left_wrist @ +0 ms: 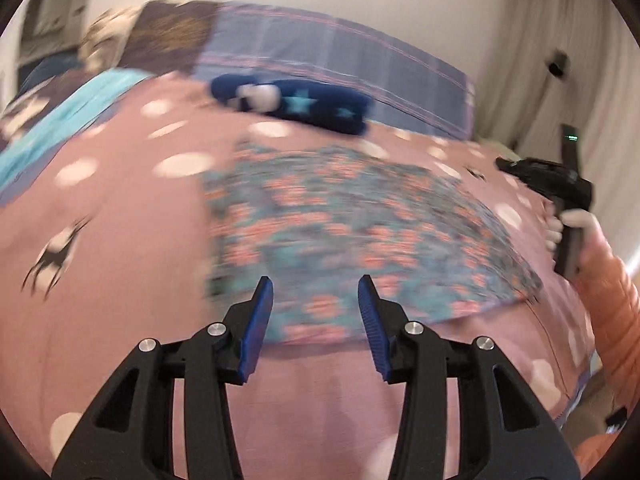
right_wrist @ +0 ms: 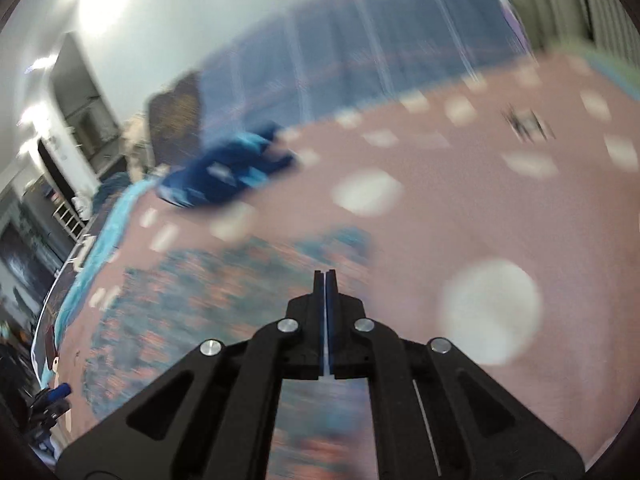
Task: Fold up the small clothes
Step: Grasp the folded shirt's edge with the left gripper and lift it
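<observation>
A small floral garment (left_wrist: pixel 352 232), teal with orange flowers, lies flat on the pink dotted bedspread (left_wrist: pixel 120 280). My left gripper (left_wrist: pixel 316 292) is open and empty, its blue pads just above the garment's near edge. In the right wrist view my right gripper (right_wrist: pixel 325 276) is shut with nothing seen between the pads, above the garment's right edge (right_wrist: pixel 208 304); the view is blurred. The right gripper also shows in the left wrist view (left_wrist: pixel 548 184), held by a gloved hand at the garment's far right. A dark blue starred garment (left_wrist: pixel 296 104) lies further back, also in the right wrist view (right_wrist: pixel 228 176).
A plaid blue-purple pillow (left_wrist: pixel 340 60) sits at the bed's head against the wall. A turquoise cloth (left_wrist: pixel 64 128) lies along the bed's left side. Curtains (left_wrist: pixel 560 40) hang at the right. The bed's near edge drops off at the right (left_wrist: pixel 576 392).
</observation>
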Demonstrator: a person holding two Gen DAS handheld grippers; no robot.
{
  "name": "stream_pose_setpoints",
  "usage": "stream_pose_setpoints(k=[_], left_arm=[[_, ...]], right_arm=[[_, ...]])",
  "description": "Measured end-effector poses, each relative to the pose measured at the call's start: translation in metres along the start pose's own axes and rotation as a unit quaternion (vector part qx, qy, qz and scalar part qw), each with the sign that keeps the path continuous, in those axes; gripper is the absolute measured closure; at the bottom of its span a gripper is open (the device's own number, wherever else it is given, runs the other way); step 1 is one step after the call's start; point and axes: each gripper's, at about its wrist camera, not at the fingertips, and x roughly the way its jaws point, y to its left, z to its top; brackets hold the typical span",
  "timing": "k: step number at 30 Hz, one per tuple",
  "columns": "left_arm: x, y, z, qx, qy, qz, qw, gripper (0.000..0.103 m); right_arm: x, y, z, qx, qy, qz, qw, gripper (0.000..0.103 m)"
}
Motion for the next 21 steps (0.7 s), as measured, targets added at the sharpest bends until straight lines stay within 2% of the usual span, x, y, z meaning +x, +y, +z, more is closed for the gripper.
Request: stream_pose_setpoints(k=[1,3,4,5,7,9,12,16,19,21], left_arm=[[-0.002,0.015,-0.002,-0.019,-0.003,-0.004,0.9998,0.058],[-0.005,0.032,-0.004,-0.039,-0.005,-0.015,0.9991,0.058],[-0.004,0.037,-0.005,-0.047,-0.005,-0.02,0.9987,0.058],[-0.002,0.047,-0.006,-0.058,-0.004,-0.027,0.9979,0.058],[0.004,0.058,-0.006,-0.074,0.0,-0.042,0.9964,0.058],[0.015,0.067,-0.002,-0.088,0.009,-0.056,0.9945,0.058],[0.032,0.075,0.007,-0.101,0.028,-0.083,0.9911,0.06],[0.05,0.078,0.016,-0.102,0.052,-0.104,0.988,0.06],[0.06,0.079,0.016,-0.106,0.062,-0.118,0.9855,0.06],[0.062,0.08,0.017,-0.107,0.063,-0.124,0.9845,0.06]], right_arm=[[0.001,0.023,0.003,-0.015,-0.009,0.009,1.0,0.093],[0.009,0.078,0.007,-0.051,-0.015,0.042,0.998,0.074],[0.015,0.101,0.007,-0.067,-0.01,0.06,0.996,0.07],[0.03,0.138,0.006,-0.093,0.013,0.084,0.992,0.07],[0.053,0.182,-0.001,-0.125,0.061,0.096,0.986,0.07],[0.087,0.232,-0.014,-0.154,0.123,0.124,0.973,0.073],[0.126,0.301,-0.032,-0.23,0.163,0.137,0.95,0.073],[0.166,0.355,-0.051,-0.276,0.205,0.152,0.927,0.073],[0.189,0.387,-0.075,-0.322,0.238,0.144,0.905,0.073],[0.198,0.4,-0.086,-0.344,0.25,0.137,0.895,0.072]])
